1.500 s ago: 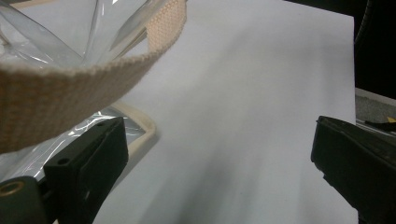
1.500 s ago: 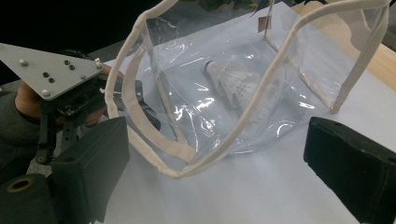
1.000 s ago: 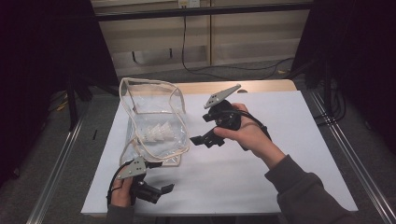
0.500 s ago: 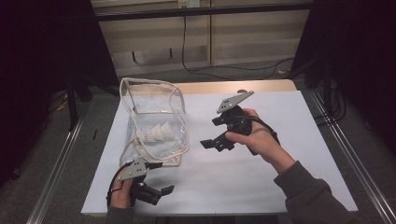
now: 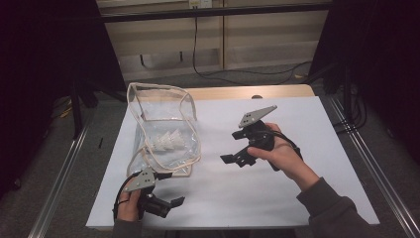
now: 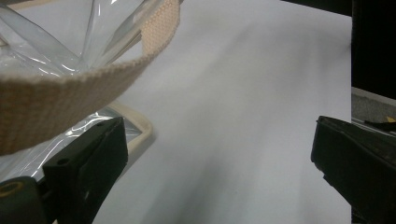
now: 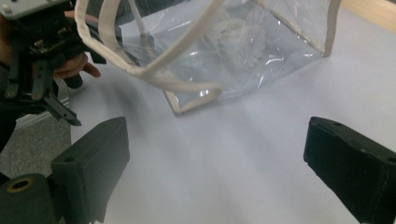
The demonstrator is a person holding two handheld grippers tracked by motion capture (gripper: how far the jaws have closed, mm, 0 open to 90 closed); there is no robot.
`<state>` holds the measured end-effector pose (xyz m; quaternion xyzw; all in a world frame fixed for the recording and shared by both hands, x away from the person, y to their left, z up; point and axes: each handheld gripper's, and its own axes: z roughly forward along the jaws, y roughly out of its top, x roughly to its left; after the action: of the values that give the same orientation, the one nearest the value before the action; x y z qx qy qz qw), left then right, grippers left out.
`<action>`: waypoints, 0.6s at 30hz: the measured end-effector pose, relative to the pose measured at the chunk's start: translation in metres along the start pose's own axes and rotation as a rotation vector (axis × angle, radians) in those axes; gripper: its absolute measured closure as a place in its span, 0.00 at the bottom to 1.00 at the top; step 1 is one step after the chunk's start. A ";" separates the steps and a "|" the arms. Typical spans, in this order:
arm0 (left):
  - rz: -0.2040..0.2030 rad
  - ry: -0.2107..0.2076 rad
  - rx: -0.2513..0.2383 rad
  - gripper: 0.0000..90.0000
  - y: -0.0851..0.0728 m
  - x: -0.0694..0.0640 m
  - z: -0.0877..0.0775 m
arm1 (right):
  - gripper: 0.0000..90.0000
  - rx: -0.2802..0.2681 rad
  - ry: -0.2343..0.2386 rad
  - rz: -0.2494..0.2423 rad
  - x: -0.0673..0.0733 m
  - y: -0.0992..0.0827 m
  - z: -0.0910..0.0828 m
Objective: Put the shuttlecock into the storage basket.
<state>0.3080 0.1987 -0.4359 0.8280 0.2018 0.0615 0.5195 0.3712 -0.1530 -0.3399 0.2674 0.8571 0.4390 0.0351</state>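
Here, clear bag [image 5: 163, 131] beside left fingers [image 6: 88, 158], nothing gripped

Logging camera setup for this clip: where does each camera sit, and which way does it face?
High view: above the person's side, looking forward and down on the table; both hands, the left tongs, right tongs and the clear bag show.
Left gripper view: rides the left tongs, open, looking across the sheet beside the bag's strap.
Right gripper view: rides the right tongs, open, facing the bag; the left hand shows.
All share the bag.
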 end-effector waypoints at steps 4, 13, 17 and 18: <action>0.000 0.002 -0.005 0.04 0.000 0.000 0.000 | 0.07 -0.017 0.001 0.006 -0.003 -0.007 -0.003; -0.003 0.000 -0.002 0.04 0.000 -0.001 0.000 | 0.07 -0.027 -0.008 0.019 -0.009 -0.020 -0.012; -0.005 0.002 -0.002 0.04 0.000 0.000 0.001 | 0.07 -0.020 -0.013 0.017 -0.010 -0.026 -0.012; -0.002 0.000 -0.001 0.04 0.000 0.000 0.001 | 0.07 -0.024 -0.015 0.015 -0.011 -0.027 -0.012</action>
<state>0.3079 0.1983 -0.4365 0.8275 0.2027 0.0611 0.5200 0.3651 -0.1801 -0.3549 0.2765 0.8495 0.4474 0.0413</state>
